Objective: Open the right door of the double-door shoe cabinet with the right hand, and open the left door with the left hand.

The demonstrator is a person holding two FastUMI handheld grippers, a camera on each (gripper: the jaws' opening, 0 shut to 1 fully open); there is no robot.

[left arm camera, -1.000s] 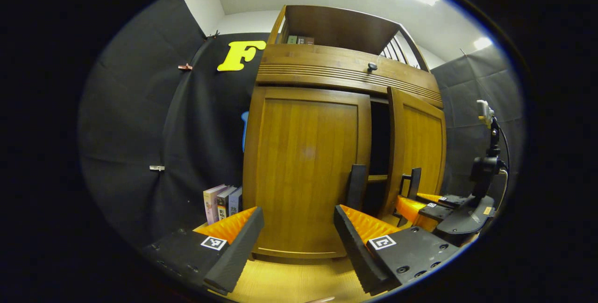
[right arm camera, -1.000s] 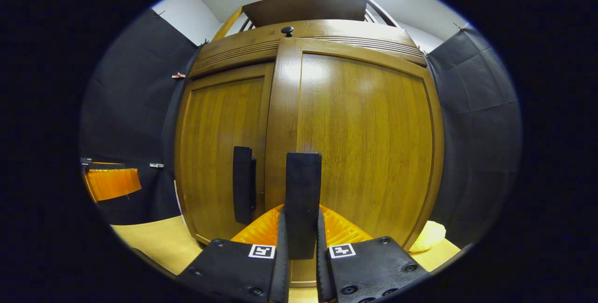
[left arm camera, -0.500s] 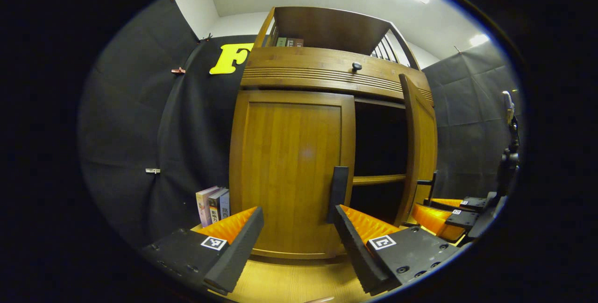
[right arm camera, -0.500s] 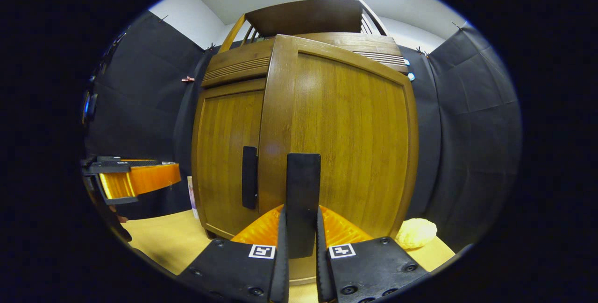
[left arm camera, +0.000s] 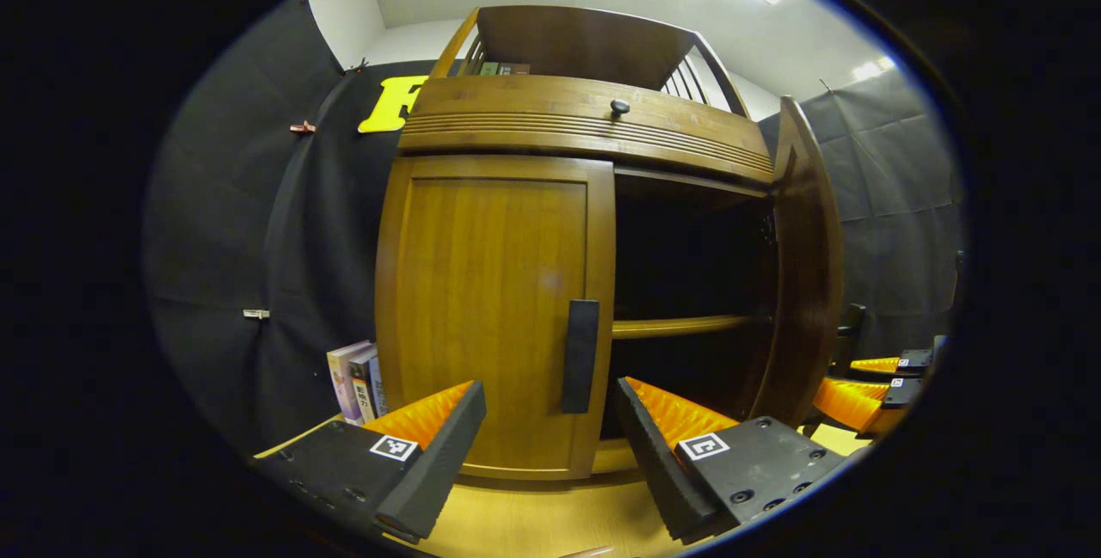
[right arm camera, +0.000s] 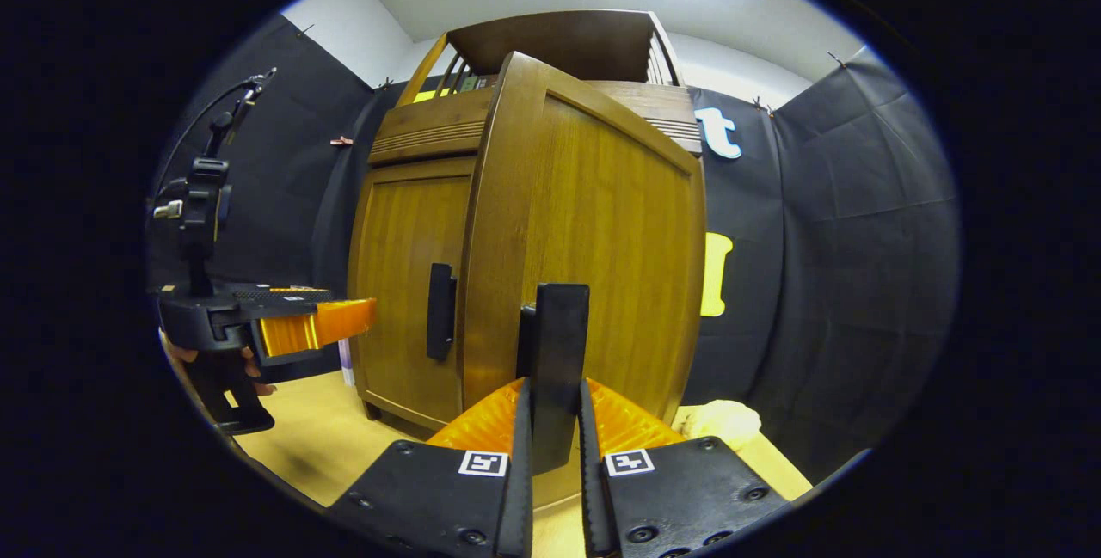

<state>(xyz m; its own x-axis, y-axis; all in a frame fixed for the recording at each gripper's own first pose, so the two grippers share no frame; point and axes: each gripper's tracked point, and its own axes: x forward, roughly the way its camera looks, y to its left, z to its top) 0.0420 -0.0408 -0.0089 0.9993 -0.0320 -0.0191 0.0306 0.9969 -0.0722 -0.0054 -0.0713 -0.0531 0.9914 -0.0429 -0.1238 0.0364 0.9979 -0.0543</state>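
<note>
Wood: the shoe cabinet (left arm camera: pixel 585 124) is warm brown timber with a ribbed band under its top and a small dark knob (left arm camera: pixel 619 106) at upper centre of the left gripper view; it stands on a pale wooden floor (left arm camera: pixel 533 524) against the black cloth wall.
Right door: the right door (right arm camera: pixel 602 257) is swung well out, filling the middle of the right gripper view; in the left gripper view it stands edge-on at right, with the dark inside and one shelf (left arm camera: pixel 679 326) showing beside it.
Left door: the left door (left arm camera: pixel 490 309) sits flush and closed, left of centre in the left gripper view, its dark upright handle (left arm camera: pixel 580 356) on the inner edge.
Right gripper: the right gripper (right arm camera: pixel 555 446) is clamped on the right door's handle (right arm camera: pixel 557 352) at bottom centre – both fingers press its sides.
Left gripper: the left gripper (left arm camera: pixel 550 446) is spread wide and holds nothing, its fingers at the bottom of its view, the left handle between and beyond them, apart from both.
Risk, right side: pulling off the door's arc could twist the handle out of the clamp or strain the hinges.
Risk, left side: closing too soon, or off to one side, would pinch air or the door's edge – the handle is narrow.
Risk, clutter: books (left arm camera: pixel 353 377) stand just beside the cabinet at lower left, so a wide swing of the left door may knock them.
</note>
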